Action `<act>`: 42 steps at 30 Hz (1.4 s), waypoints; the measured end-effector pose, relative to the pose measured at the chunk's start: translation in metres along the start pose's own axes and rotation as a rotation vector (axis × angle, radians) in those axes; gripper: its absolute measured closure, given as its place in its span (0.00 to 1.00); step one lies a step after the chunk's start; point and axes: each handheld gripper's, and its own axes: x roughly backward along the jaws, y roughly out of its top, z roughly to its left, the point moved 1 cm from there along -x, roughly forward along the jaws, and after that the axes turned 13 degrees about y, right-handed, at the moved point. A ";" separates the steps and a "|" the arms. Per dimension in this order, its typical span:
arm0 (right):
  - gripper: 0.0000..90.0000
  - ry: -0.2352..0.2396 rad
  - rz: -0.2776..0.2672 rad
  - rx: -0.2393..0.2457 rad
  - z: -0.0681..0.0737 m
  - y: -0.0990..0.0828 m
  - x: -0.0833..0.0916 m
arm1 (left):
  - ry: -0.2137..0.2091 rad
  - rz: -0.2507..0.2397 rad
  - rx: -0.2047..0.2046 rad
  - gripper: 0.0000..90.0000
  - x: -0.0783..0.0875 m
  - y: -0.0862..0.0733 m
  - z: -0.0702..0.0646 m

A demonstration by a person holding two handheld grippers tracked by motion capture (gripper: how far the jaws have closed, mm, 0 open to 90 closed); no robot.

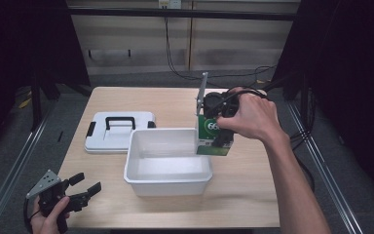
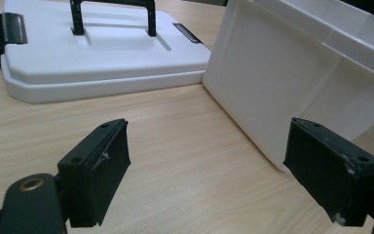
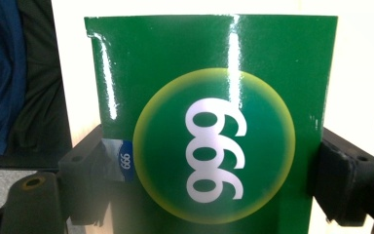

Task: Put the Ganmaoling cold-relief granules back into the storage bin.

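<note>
Two grippers: one in each hand of a person at a light wooden counter [image 1: 253, 195].
Right gripper [image 1: 217, 127]: clamped on a green box [image 1: 214, 139], one black jaw pressed on each side of it, as the right gripper view shows.
Right hand [image 1: 253, 117]: wrapped round the gripper body from the right, forearm coming in from the lower right of the high view.
Green box: glossy green carton [image 3: 214, 117] with a yellow-edged round badge and white digits that read 666 in the high view; a small blue label with the same digits sits by one jaw.
Box position: held upright at the far right corner of a white bin [image 1: 168, 163], just at or over its right rim; whether it touches the rim cannot be told.
White bin: open, rectangular, near the middle of the counter, inside bare and white; its outer wall [image 2: 282, 92] stands close ahead of the left gripper.
Left gripper [image 1: 85, 187]: jaws spread wide apart, nothing between them, wood grain showing in the gap in the left gripper view [image 2: 207, 170].
Left gripper position: low over the near left corner of the counter, well apart from the box, pointed toward the bin.
Left hand [image 1: 48, 217]: grasping the gripper handle at the bottom left edge.
White lid [image 1: 119, 130]: flat on the counter just left of the bin and behind it, black handle [image 2: 112, 14] on top, black clips at its ends.
</note>
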 end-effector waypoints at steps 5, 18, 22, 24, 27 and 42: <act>0.17 0.014 0.015 0.017 -0.003 0.013 -0.006 | -0.001 0.000 0.001 0.18 0.000 0.000 0.000; 0.17 0.025 0.025 0.052 -0.011 0.034 -0.023 | 0.001 -0.004 -0.006 0.18 0.000 0.000 0.000; 0.17 0.012 0.024 0.068 -0.012 0.039 -0.026 | 0.000 -0.003 -0.003 0.18 0.000 0.000 0.000; 0.17 0.015 0.024 0.076 -0.013 0.041 -0.029 | 0.000 -0.002 -0.003 0.18 0.000 0.000 0.000; 0.17 0.018 0.031 0.071 -0.013 0.044 -0.034 | 0.000 -0.003 -0.003 0.18 0.000 0.000 0.000; 0.17 0.039 0.073 0.074 -0.018 0.052 -0.065 | -0.003 -0.003 -0.003 0.18 0.000 0.000 0.000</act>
